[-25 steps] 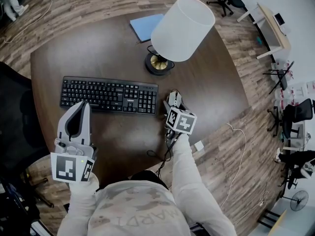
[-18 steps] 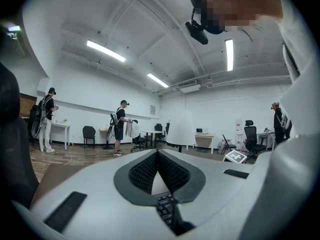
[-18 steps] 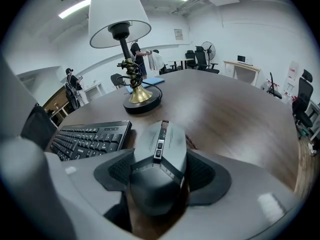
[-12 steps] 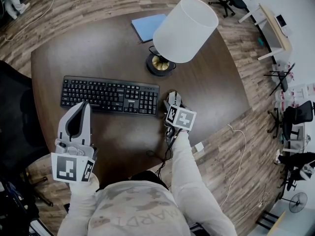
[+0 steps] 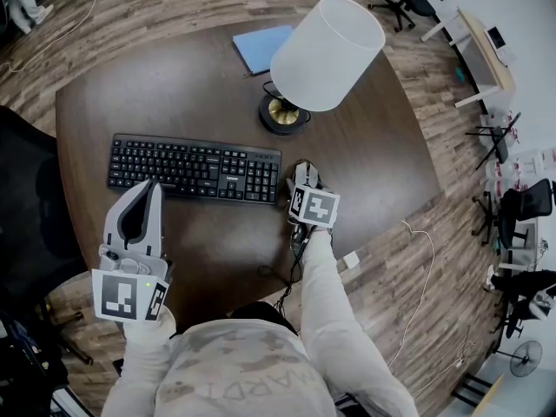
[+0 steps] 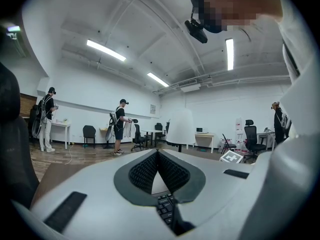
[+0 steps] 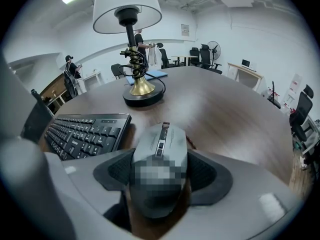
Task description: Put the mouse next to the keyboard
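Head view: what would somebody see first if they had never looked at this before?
Most likely the lamp with its big white shade, standing toward the far side of the dark round table. Next comes the black keyboard in the middle. Just right of it is the right gripper, its jaws closed on a grey mouse.

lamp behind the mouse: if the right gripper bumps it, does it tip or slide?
Probably top-heavy: the lamp carries a wide shade on a thin stem, so a high bump may tip it. Its broad base looks weighty; a low push likely slides it on the smooth table.
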